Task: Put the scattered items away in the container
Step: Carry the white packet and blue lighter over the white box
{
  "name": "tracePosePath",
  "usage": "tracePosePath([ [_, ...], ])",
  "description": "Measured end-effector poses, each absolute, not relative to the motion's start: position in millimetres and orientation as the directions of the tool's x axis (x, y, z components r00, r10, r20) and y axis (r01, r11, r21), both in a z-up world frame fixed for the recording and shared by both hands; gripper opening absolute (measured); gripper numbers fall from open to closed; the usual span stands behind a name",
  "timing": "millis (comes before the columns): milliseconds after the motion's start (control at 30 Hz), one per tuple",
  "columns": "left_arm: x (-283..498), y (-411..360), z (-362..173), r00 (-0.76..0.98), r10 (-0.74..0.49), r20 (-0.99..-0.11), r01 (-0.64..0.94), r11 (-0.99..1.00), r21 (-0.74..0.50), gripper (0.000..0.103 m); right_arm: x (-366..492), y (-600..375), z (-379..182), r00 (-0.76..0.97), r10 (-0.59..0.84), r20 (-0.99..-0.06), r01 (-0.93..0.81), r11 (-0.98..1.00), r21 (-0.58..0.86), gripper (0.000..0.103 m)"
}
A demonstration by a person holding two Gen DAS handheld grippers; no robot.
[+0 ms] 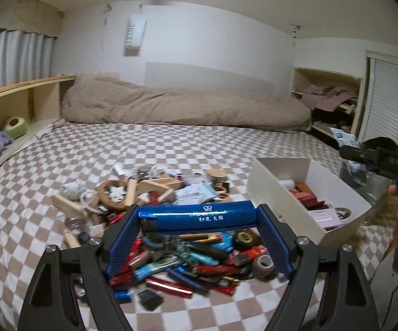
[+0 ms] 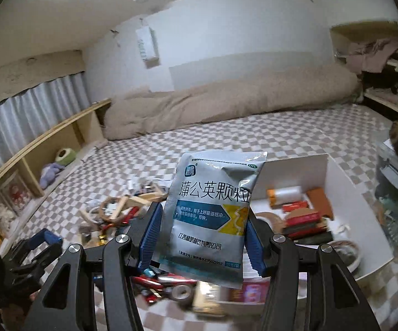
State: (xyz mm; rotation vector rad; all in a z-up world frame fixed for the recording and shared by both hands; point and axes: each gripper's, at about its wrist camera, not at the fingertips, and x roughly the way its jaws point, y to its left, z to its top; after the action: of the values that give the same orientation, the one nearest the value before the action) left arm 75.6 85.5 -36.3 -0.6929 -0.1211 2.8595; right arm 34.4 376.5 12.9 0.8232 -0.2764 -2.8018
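Observation:
My left gripper (image 1: 199,216) is shut on a long blue lighter (image 1: 199,215), held crosswise by its ends above the pile of scattered items (image 1: 185,256). The pile is made of pens, tape rolls, wooden pieces and packets on the checkered bed. To the right stands the white box (image 1: 276,193), partly filled. My right gripper (image 2: 204,220) is shut on a silver medicine sachet (image 2: 210,215), which stands upright between the blue pads. It hangs above the near left corner of the white box (image 2: 337,182), with the pile (image 2: 116,212) to the left.
A rolled beige duvet (image 1: 171,104) lies along the far wall. A wooden shelf (image 1: 19,102) with plush toys runs down the left side. An open closet (image 1: 328,96) with clothes is at the right. The bed's edge drops off just right of the box.

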Motion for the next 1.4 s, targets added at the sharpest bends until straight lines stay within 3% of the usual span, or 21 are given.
tracePosePath([
  [433,55.3,149.0,-34.2,-0.831,0.34,-0.44,-0.311,-0.94,-0.139,0.084,-42.5,437.2,-26.2,-0.664,-0.159,-0.731,0.074,-0.986,0.147,0.056],
  [767,30.3,184.9,-32.2,-0.8,0.395,-0.451,-0.365,-0.918,-0.158,0.084,-86.8,459.1,-59.2,-0.539,-0.075,-0.839,0.036,-0.997,0.066,0.056],
  [1400,-6.4,231.2,-47.7,-0.742,0.452,-0.494,-0.426,-0.888,-0.173,0.084,-173.0,495.3,-109.0,-0.339,0.037,-0.94,-0.011,-0.999,-0.036,0.056],
])
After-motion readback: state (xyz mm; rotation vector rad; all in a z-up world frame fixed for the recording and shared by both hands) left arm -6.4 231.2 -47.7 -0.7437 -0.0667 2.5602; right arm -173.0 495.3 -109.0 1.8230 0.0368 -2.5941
